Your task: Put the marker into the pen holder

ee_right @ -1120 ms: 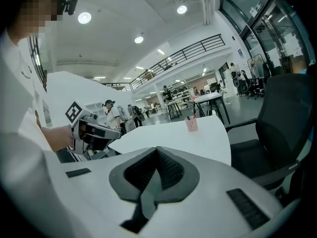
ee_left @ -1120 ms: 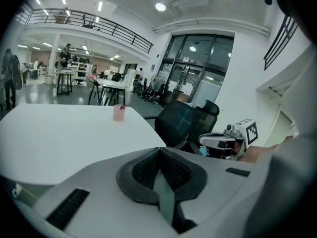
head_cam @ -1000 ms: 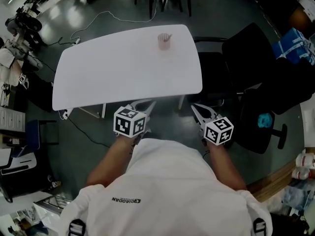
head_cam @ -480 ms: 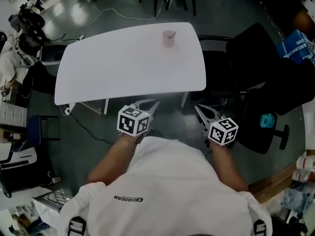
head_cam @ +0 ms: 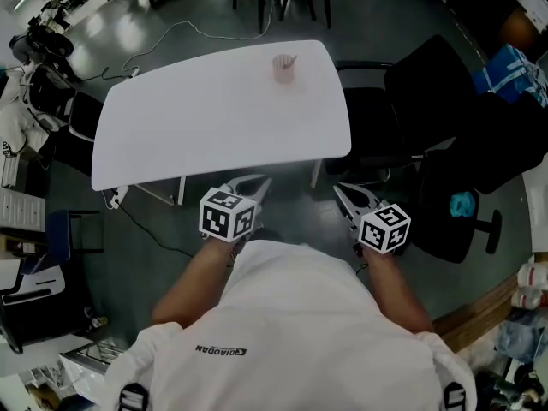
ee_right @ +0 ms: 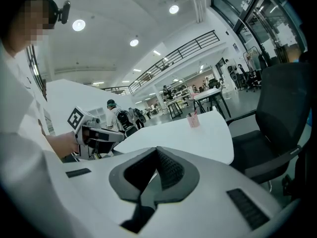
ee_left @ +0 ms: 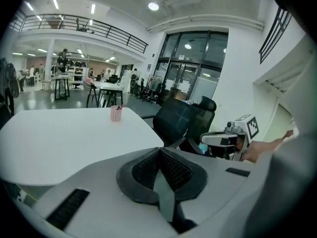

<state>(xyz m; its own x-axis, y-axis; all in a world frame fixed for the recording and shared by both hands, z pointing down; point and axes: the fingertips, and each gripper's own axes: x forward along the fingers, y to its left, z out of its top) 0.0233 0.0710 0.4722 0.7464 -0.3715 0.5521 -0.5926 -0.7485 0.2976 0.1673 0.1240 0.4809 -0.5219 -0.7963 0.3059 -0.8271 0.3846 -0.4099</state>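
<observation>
Your left gripper point(head_cam: 250, 183) has its jaws pressed together on nothing: in its own view the two dark, finely ribbed pads point(ee_left: 173, 168) meet in a tight V set in a smooth pale-grey shell. Your right gripper point(head_cam: 346, 197) is the same, jaws closed and empty, its ribbed pads point(ee_right: 170, 169) touching along one seam. Each gripper carries a cube printed with black-and-white square markers. Both grippers sit just short of the near edge of the white table point(head_cam: 197, 131), a smooth matte top with rounded corners. The pen holder point(head_cam: 283, 69), a small pinkish, see-through cup, stands well ahead of both grippers near the table's far edge, forward and a little right of the left one, forward and left of the right one. The marker point(ee_left: 120, 107) already stands in that cup, a thin stick leaning above the rim; its colour and any print are too small to tell. To the right of the right gripper, beside the table, is a black office chair point(head_cam: 428, 92) with a mesh-look back. A teal object point(head_cam: 461, 206) lies near its base. Small dark lettering on the back of your white shirt point(head_cam: 282, 332) seems to read QIAODAN, upside down in the head view.
</observation>
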